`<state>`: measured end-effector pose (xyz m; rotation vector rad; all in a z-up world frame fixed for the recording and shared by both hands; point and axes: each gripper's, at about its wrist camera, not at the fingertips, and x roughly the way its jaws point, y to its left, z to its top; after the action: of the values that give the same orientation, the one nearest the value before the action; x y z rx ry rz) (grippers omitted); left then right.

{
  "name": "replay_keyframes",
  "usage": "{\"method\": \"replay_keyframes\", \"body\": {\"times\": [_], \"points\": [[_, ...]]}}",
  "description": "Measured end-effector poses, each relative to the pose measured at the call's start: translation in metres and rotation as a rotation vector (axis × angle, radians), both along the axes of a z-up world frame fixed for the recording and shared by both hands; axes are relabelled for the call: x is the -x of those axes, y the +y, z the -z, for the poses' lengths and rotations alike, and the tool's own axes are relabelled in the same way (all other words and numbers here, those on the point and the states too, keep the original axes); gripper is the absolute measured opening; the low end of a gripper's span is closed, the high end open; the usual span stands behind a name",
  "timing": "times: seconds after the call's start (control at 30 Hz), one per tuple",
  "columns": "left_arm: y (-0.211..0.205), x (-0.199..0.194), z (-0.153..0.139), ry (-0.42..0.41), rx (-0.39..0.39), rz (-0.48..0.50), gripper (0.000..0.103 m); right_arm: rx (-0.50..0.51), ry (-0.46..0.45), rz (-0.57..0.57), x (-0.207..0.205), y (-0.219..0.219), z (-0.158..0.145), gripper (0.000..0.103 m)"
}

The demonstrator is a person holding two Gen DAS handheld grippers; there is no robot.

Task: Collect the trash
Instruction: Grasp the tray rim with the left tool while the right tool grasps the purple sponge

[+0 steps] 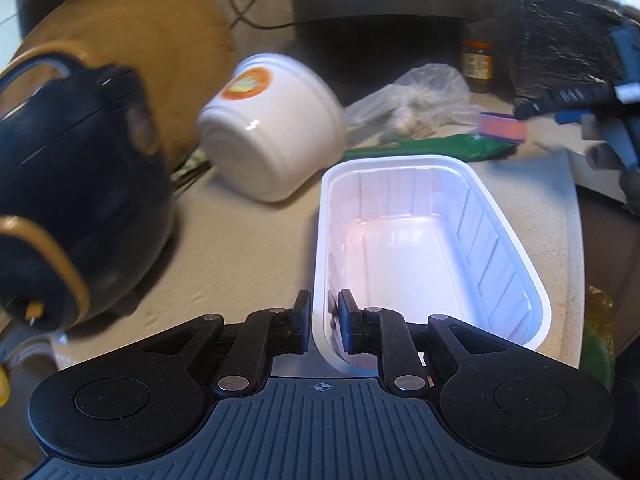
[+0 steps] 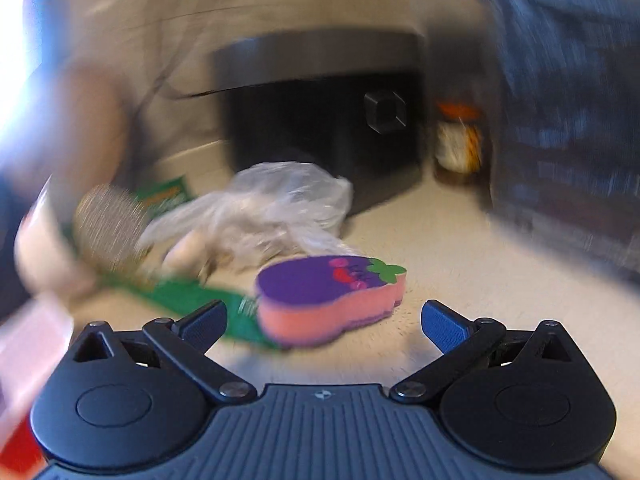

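My left gripper (image 1: 324, 320) is shut on the near rim of an empty white plastic tray (image 1: 424, 240), held over the beige counter. My right gripper (image 2: 324, 320) is open and empty, just in front of a purple and pink eggplant-shaped sponge (image 2: 328, 300). It also shows in the left wrist view (image 1: 503, 127) beside the right gripper (image 1: 592, 120). A crumpled clear plastic bag (image 2: 276, 208) and a green wrapper (image 2: 176, 300) lie behind the sponge. They show in the left wrist view too, the bag (image 1: 420, 100) and the wrapper (image 1: 432, 148).
A white tub with an orange label (image 1: 272, 128) lies on its side near a dark blue kettle (image 1: 76, 184) and a wooden board (image 1: 132, 40). A black appliance (image 2: 320, 120) and a jar (image 2: 456, 140) stand at the back. The right wrist view is blurred.
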<state>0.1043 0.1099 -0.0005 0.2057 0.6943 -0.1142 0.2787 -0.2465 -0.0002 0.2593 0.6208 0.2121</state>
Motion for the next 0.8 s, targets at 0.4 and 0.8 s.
{"method": "replay_keyframes", "body": {"times": [0.4, 0.8], "points": [[0.008, 0.0, 0.005, 0.052, 0.16, 0.014, 0.02, 0.389, 0.038, 0.098, -0.007, 0.022, 0.017, 0.103], [0.0, -0.006, 0.016, 0.033, 0.209, 0.022, 0.021, 0.127, 0.034, 0.097, 0.006, -0.026, 0.027, 0.103]]}}
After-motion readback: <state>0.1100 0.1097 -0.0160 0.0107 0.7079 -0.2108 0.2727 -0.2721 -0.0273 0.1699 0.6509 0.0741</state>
